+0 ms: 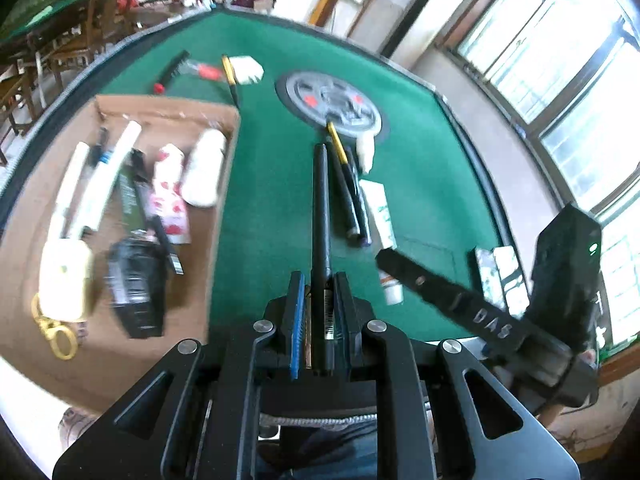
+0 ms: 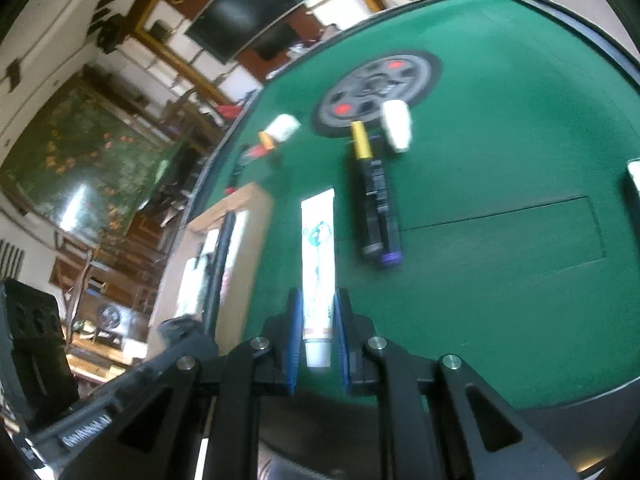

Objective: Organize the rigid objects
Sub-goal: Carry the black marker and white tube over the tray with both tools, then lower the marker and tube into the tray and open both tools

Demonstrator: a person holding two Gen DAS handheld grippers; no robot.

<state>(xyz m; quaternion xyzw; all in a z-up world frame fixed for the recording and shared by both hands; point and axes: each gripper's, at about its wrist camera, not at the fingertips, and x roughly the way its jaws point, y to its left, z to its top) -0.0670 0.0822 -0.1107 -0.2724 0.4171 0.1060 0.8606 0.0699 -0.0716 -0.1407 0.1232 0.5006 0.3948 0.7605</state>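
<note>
In the left wrist view my left gripper (image 1: 320, 280) is shut on a long black pen (image 1: 321, 208) that points forward above the green felt table (image 1: 272, 184). The cardboard box (image 1: 168, 114) lies to its left and holds several tubes, bottles and a black case. In the right wrist view my right gripper (image 2: 318, 300) is shut on a white toothpaste tube (image 2: 318, 240), cap end between the blue pads. The same tube (image 1: 380, 208) shows in the left view beside one of the right gripper's fingers (image 1: 440, 292). Both views are motion-blurred.
Two dark markers (image 2: 378, 208), a yellow-capped pen (image 2: 361, 140) and a small white bottle (image 2: 397, 128) lie near the grey round hub (image 2: 376, 84). A white box (image 1: 248, 70) and a red-handled tool (image 1: 204, 70) sit far back. White tiles (image 1: 500, 276) stand near the right edge.
</note>
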